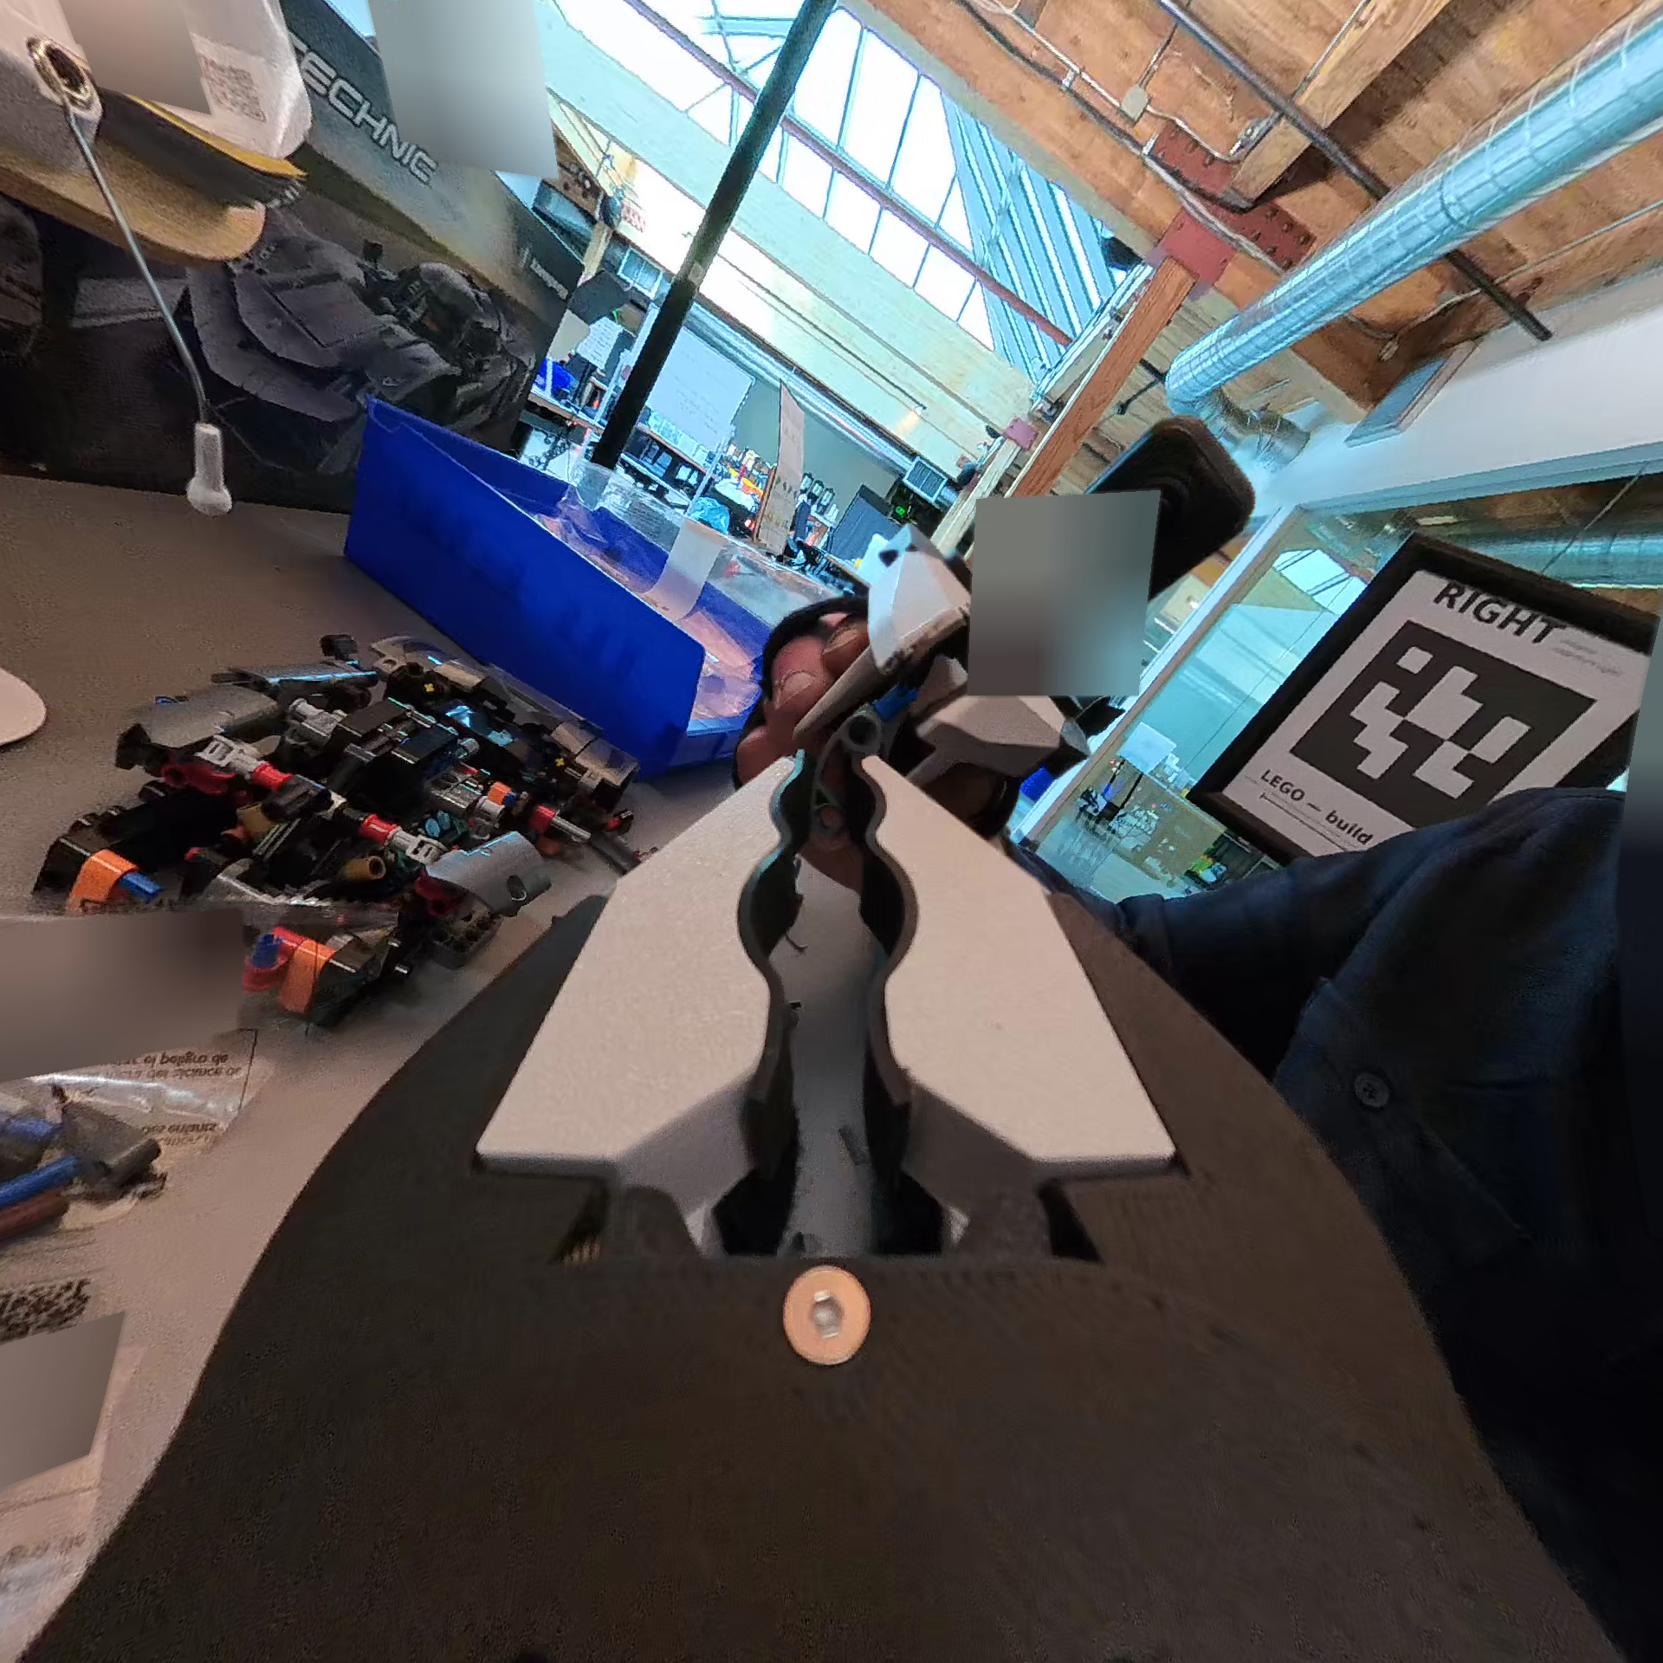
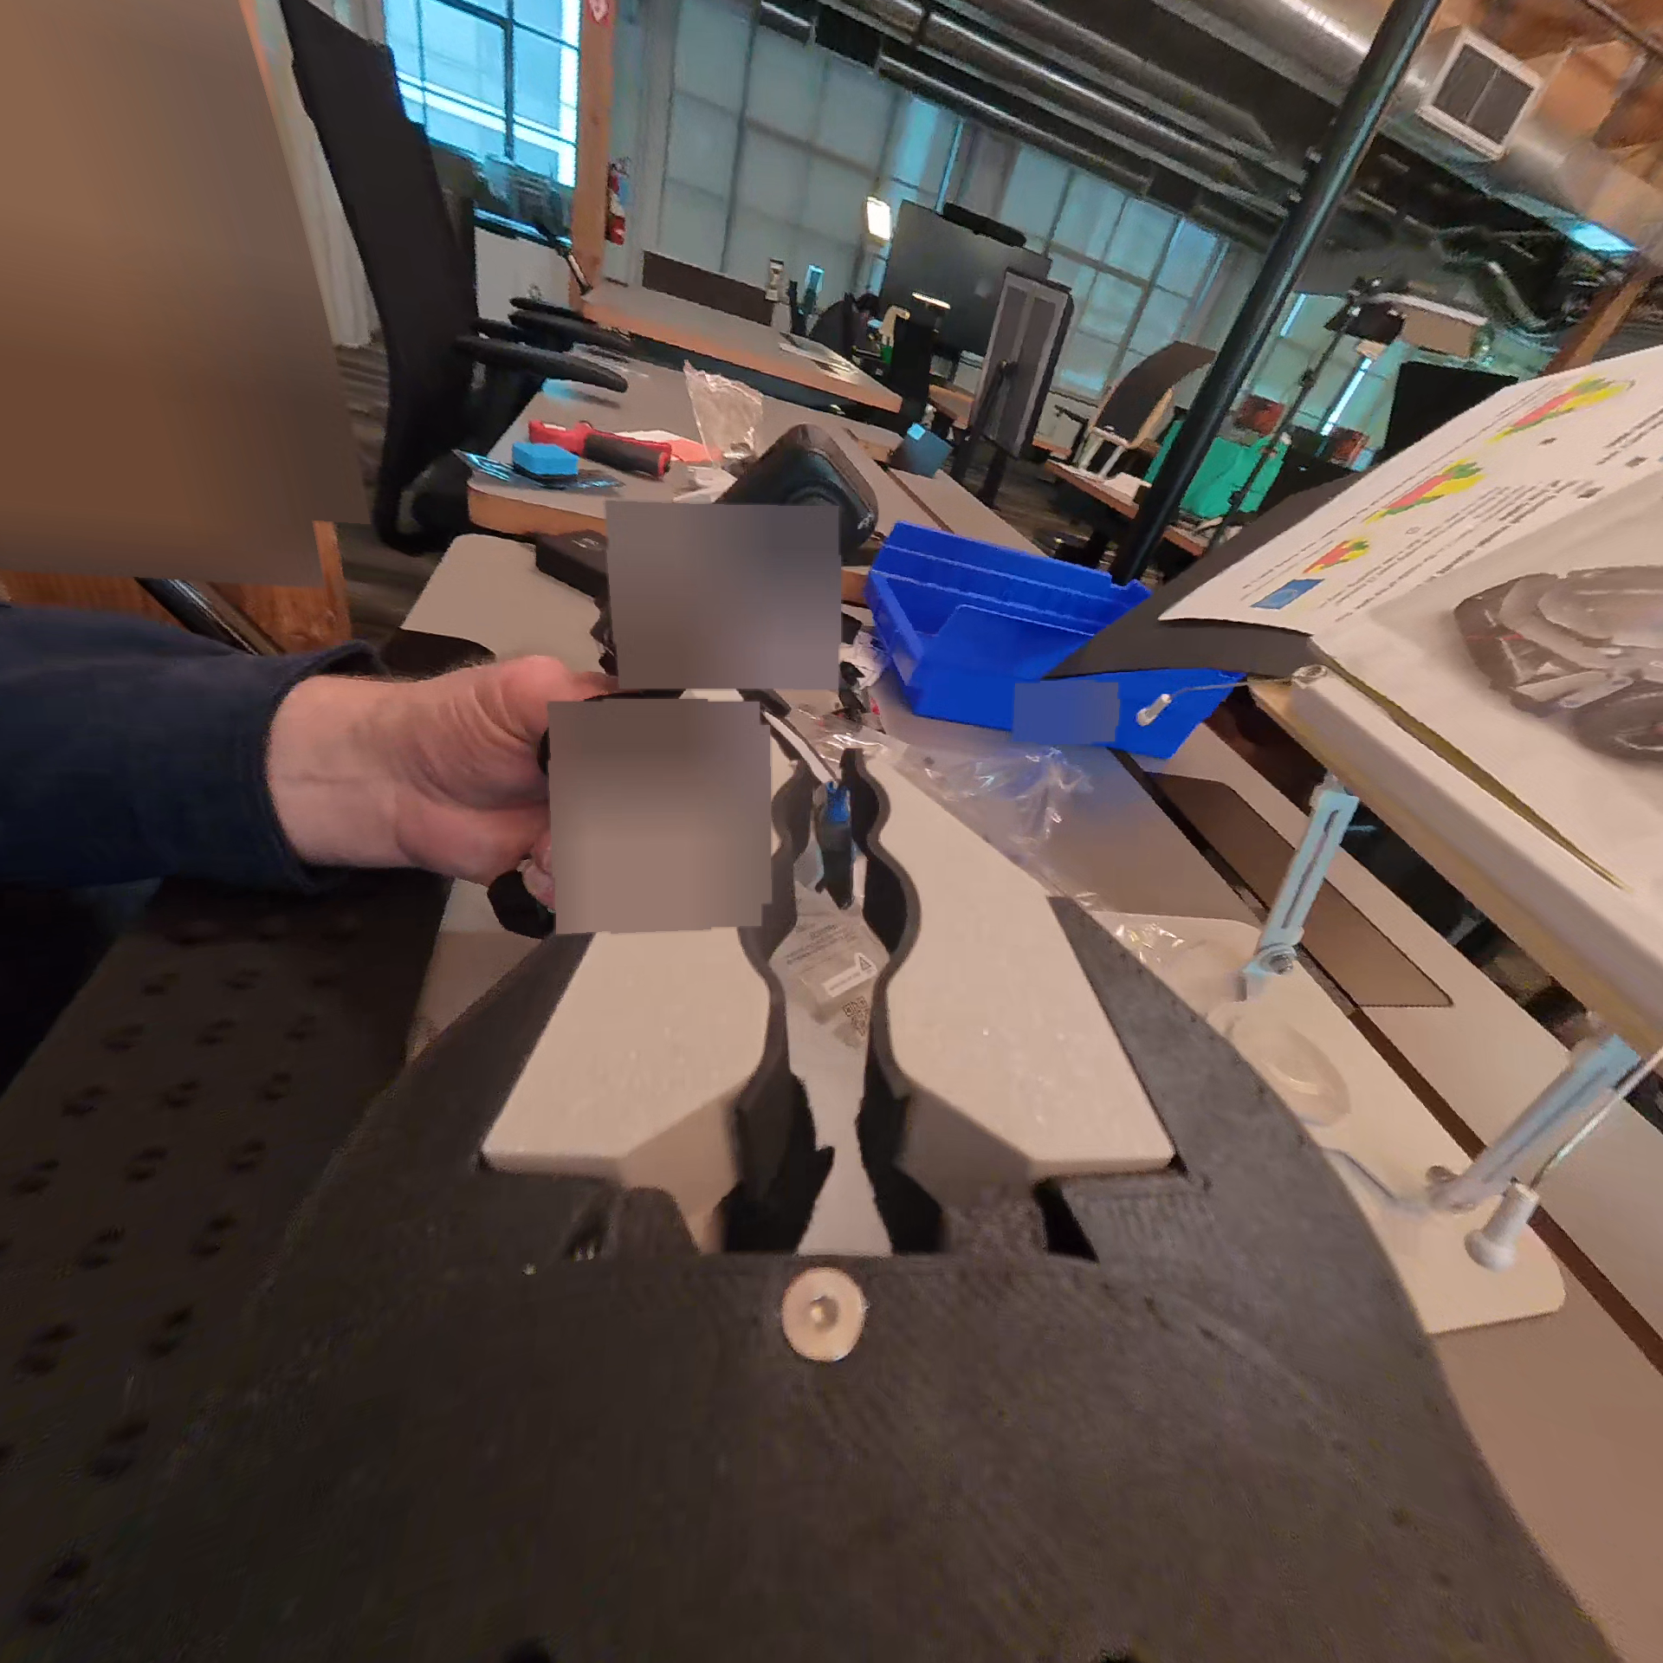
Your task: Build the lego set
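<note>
Lego piece [image 1: 859, 733] between left gripper [image 1: 828, 765] jaws (printed marker card [image 1: 1431, 711] beside)

Timber-beamed workshop [image 1: 1125, 108], skylights [image 1: 864, 162], grey desks [image 2: 720, 360]

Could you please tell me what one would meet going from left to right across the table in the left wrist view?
Pile of lego pieces → blue bin → left gripper holding a small grey piece → framed marker sign.

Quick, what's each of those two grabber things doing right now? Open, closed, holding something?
Left gripper: fingers closed on a small grey Lego piece.
Right gripper: fingers closed on a small blue-and-black Lego piece.
</note>
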A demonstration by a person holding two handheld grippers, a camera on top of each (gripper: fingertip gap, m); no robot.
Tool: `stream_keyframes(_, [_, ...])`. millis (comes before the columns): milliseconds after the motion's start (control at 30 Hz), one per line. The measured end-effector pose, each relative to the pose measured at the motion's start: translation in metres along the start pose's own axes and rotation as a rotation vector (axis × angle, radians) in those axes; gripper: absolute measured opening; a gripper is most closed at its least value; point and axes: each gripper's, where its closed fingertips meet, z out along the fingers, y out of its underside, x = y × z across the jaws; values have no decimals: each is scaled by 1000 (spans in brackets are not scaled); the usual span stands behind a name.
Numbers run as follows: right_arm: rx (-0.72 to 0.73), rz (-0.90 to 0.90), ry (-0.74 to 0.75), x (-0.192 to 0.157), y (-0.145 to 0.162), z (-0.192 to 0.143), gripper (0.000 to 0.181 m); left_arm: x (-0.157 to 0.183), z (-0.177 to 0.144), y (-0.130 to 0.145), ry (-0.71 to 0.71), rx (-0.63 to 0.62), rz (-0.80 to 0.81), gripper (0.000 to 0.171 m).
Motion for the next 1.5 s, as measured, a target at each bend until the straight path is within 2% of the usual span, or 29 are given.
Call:
stream_keyframes(200, [-31, 89, -47, -3, 4, 2, 1, 5, 2, 1, 17, -6, 30, 4])
stream_keyframes(367, [30, 231, -114, -3, -4, -2, 2, 8, 5, -6, -22, 24, 140, 10])
stream_keyframes(467, [56, 299, -163, -4, -8, -3, 2, 15, 6, -6, -12, 20, 198, 5])
stream_keyframes(767, [156, 445, -208, -1, -10, 1, 3, 12, 2, -8, 1, 31, 119, 4])
stream_keyframes(900, [156, 438, -190, 1, -9, 2, 3, 11, 2, -8, 8, 37, 87, 4])
stream_keyframes(1000, [78, 281, -95, 1, -8, 3, 1, 11, 2, -8, 5, 36, 78, 4])
stream_keyframes(1167, [33, 311, -89, 3, -8, 4, 0, 7, 2, -9, -27, 54, 66, 4])
stream_keyframes(1400, [127, 490, -127, 12, -20, 5, 0, 11, 3, -19, -82, 145, 98, 4])
stream_keyframes(1433, [196, 532, -121, 20, -30, -1, 0, 11, 2, -20, -85, 152, 90, 4])
stream_keyframes(1467, [317, 590, -104, 37, -47, -18, 0, 1, 2, -11, -142, 97, 97, 4])
stream_keyframes(1500, [374, 606, -61, 57, -55, -37, 0, -2, 0, -6, -152, 96, 71, 4])
